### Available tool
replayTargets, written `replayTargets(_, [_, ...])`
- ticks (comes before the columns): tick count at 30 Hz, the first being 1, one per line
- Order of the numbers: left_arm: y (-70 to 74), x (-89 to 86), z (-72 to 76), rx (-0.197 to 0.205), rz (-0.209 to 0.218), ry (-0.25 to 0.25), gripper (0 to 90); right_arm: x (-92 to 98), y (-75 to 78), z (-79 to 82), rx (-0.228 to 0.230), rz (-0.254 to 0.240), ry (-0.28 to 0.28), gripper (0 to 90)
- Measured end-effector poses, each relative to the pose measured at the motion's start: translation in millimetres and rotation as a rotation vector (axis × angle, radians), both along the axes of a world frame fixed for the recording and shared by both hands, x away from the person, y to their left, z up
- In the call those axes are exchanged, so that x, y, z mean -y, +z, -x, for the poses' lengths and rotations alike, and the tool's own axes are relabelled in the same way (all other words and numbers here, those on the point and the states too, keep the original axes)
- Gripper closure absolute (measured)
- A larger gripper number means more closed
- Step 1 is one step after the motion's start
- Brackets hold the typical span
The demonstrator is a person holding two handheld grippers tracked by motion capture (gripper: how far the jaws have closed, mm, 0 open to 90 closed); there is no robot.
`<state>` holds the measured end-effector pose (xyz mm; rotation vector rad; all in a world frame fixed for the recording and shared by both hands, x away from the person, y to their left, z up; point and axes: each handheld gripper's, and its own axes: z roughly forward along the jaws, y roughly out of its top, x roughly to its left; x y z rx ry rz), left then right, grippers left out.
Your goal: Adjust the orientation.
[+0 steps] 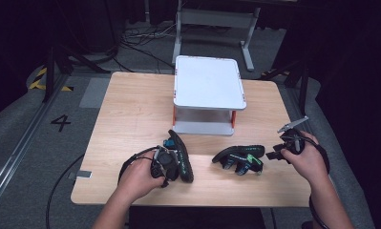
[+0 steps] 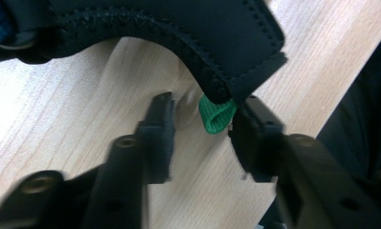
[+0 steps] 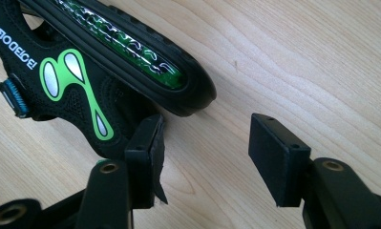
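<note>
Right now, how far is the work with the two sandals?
Nothing looks finished: both sandals lie on the table, and the white rack carries nothing. In hand: the left gripper is at the left sandal, its jaws around the green heel loop but not pressing on it. The right gripper waits open beside the right sandal. Left: gripping and moving both sandals, probably to the rack.

Pale wood grain with a smooth matt finish is being shown by the surface [image 3: 298, 57]. Stitched black cloth and a woven green loop [image 2: 216, 114] are being seen on one sandal [image 2: 178, 33]; glossy green plastic on the other sandal [image 3: 131, 47].
</note>
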<state>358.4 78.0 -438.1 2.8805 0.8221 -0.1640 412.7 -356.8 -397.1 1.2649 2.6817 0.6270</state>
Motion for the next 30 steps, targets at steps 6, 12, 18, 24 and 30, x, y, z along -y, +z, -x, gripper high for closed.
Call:
replayTargets(6, [3.5,1.6,1.2,0.006,-0.011,0.005,83.6,-1.6,-0.4,0.1,-0.001,-0.002,0.006,47.8])
replayTargets(12, [8.3,-2.4,0.8,0.021,-0.003,0.041,85.3,0.2,0.9,0.7,0.005,-0.003,-0.001,47.8])
replayTargets(18, [27.3,-12.2,2.1,0.1,-0.005,0.073,85.7,0.9,1.7,1.1,0.005,-0.004,0.0,47.8])
replayTargets(24, [48.4,-12.2,8.4,0.168,0.028,0.065,86.0,1.4,1.2,2.0,0.007,-0.003,0.0,47.8])
replayTargets(30, [58.5,6.9,15.4,0.194,0.041,0.006,86.0,4.2,2.2,5.3,0.008,-0.002,-0.01,47.8])
